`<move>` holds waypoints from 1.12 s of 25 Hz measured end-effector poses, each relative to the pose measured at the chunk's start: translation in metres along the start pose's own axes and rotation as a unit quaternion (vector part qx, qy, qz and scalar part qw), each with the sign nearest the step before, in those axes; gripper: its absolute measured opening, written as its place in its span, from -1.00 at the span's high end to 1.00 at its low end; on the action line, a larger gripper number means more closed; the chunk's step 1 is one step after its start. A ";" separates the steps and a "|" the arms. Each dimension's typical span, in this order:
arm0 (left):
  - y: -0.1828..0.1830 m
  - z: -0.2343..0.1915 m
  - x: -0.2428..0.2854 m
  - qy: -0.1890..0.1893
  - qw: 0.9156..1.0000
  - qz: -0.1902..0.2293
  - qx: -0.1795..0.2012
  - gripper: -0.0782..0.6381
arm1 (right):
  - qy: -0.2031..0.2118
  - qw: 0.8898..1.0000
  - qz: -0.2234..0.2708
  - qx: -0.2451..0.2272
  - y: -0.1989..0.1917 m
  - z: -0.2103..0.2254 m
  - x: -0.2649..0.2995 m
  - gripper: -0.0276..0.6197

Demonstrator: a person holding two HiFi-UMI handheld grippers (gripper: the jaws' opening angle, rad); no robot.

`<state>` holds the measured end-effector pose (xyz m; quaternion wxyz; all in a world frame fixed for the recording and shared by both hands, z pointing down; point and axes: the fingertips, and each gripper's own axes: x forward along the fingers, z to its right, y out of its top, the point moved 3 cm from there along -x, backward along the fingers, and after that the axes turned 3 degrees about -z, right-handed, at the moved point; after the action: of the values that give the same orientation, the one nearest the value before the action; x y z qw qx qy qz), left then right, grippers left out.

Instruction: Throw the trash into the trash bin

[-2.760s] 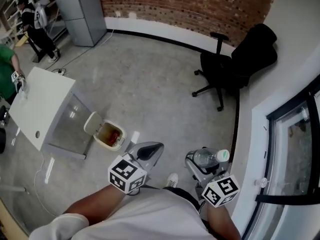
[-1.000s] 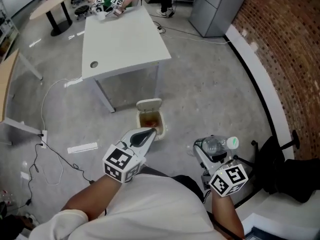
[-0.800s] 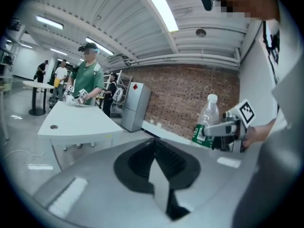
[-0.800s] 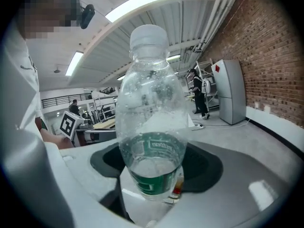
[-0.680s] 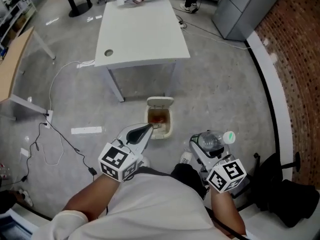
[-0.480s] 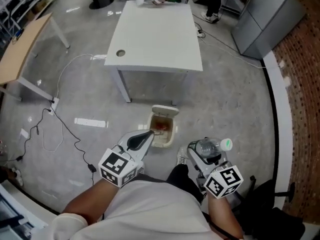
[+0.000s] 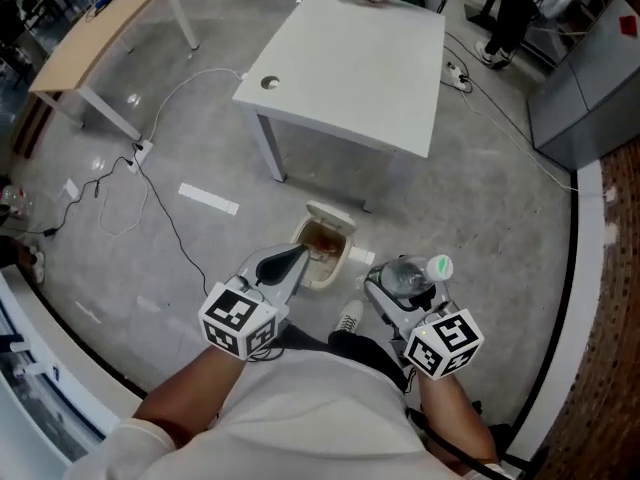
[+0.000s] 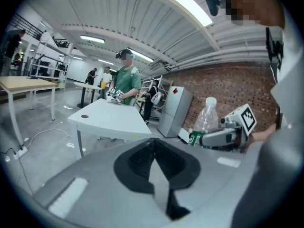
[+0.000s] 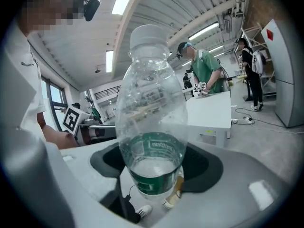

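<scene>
- At the far left a wooden table (image 7: pixel 95 33) stands on the grey floor (image 7: pixel 480 218), with loose cables (image 7: pixel 130 183) and a white strip (image 7: pixel 208 198) lying near it
- The left gripper (image 7: pixel 288 261) is held low in front of the person with its two jaws pressed together and nothing between them (the left gripper view shows them meeting in a single seam); its marker cube (image 7: pixel 240 318) sits close to the wrist
- Just past that gripper's tip in the head view, the small trash bin (image 7: pixel 343 258) stands on the floor with its lid (image 7: pixel 330 214) tipped up and back; something reddish-brown lies inside, too small to tell what
- Behind the bin stands a white table (image 7: pixel 350 63) with a round hole (image 7: pixel 268 83) near one corner, and a person in green (image 8: pixel 126 82) works at its far edge
- A white shoe (image 7: pixel 347 321) shows between the two grippers
- The right gripper (image 7: pixel 395 288) clamps a clear plastic bottle (image 7: pixel 408 273) round its lower body, at the green label; the bottle is just right of the bin, not over its opening
- At the far right are a grey cabinet (image 7: pixel 585 93) and a brick wall (image 7: pixel 620 308)
</scene>
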<state>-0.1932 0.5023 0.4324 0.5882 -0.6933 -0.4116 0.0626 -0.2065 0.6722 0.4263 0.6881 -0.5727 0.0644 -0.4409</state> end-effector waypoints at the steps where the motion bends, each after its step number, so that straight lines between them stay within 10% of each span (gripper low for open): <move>1: -0.001 0.000 0.001 0.013 1.000 -0.002 -0.001 0.76 | 0.009 1.000 -0.008 0.001 -0.004 0.005 0.003 -0.09; 8: -0.031 -0.015 -0.009 0.067 0.997 -0.036 -0.015 0.76 | 0.039 0.997 -0.069 0.005 -0.043 0.024 0.039 -0.09; 28: -0.203 -0.101 0.069 0.011 0.983 -0.180 -0.028 0.76 | -0.026 0.961 -0.226 0.157 -0.256 0.043 0.201 -0.09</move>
<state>-0.1915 0.4635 0.6661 0.5752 -0.6245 -0.5245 -0.0637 -0.1963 0.5779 0.7407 0.6532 -0.4685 -0.1547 -0.5743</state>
